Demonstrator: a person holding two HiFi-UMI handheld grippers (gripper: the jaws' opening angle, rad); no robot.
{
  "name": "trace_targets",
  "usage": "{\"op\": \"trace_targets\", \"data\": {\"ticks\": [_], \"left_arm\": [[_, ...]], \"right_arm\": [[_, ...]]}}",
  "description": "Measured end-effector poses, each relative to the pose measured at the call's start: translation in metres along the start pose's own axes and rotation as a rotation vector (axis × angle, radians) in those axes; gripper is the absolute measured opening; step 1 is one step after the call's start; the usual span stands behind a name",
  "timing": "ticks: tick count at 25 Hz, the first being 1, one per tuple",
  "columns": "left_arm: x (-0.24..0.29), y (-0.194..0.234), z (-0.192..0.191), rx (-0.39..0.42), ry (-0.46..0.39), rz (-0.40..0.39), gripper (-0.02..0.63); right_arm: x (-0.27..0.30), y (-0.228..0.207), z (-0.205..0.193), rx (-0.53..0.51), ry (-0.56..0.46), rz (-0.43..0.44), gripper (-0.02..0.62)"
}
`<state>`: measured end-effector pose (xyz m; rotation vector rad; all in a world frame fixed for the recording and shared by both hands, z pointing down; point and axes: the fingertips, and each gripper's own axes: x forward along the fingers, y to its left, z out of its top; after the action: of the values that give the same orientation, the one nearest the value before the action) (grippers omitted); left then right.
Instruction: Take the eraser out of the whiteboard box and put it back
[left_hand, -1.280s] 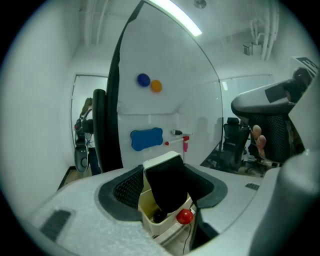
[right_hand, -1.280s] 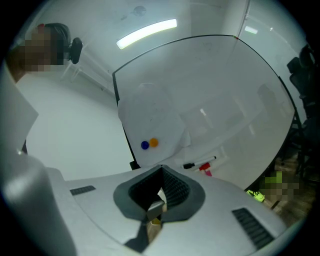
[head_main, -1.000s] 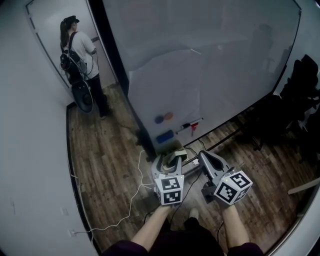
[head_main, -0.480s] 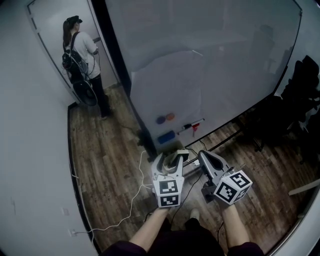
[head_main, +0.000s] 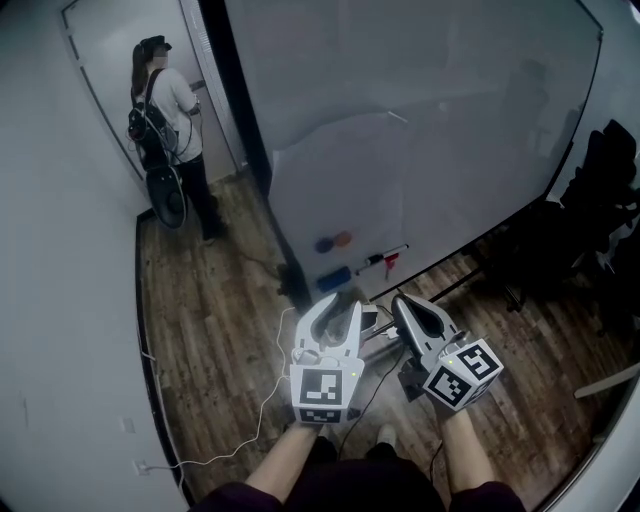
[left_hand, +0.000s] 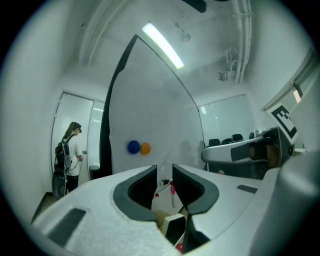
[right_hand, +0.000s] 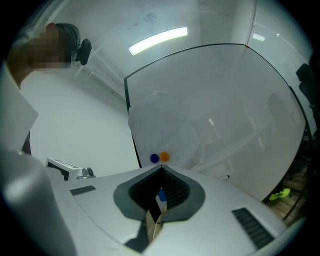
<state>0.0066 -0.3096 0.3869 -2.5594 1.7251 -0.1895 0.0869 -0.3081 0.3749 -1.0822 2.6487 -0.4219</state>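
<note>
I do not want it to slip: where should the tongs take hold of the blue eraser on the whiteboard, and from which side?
Probably across its narrow width, on the two long edges near the middle. The blue eraser sits flat against the whiteboard, long side running along the board, so come straight at the board's face.

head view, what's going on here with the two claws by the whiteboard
A person holds a claw in each hand facing a whiteboard. The left claw is closing, its pads apart; a pale box corner shows low in the gap, apparently ungripped. The right claw is shut and seems to pinch a thin tan strip. A blue block, likely the eraser, and a marker sit on the board. Another person stands in the background.
</note>
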Motion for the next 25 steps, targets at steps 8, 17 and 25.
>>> {"op": "trace_targets", "data": {"ticks": [8, 17, 25], "left_arm": [[-0.017, 0.002, 0.05, -0.013, -0.129, -0.031, 0.034], [-0.03, 0.005, 0.071, 0.003, -0.197, -0.051, 0.006], [-0.034, 0.004, 0.073, -0.002, -0.204, -0.048, 0.005]], "right_arm": [[0.004, 0.023, 0.025, -0.075, -0.061, 0.032, 0.003], [0.004, 0.041, 0.04, -0.144, -0.099, 0.033, 0.003], [0.001, 0.042, 0.044, -0.142, -0.111, 0.026, 0.003]]}}
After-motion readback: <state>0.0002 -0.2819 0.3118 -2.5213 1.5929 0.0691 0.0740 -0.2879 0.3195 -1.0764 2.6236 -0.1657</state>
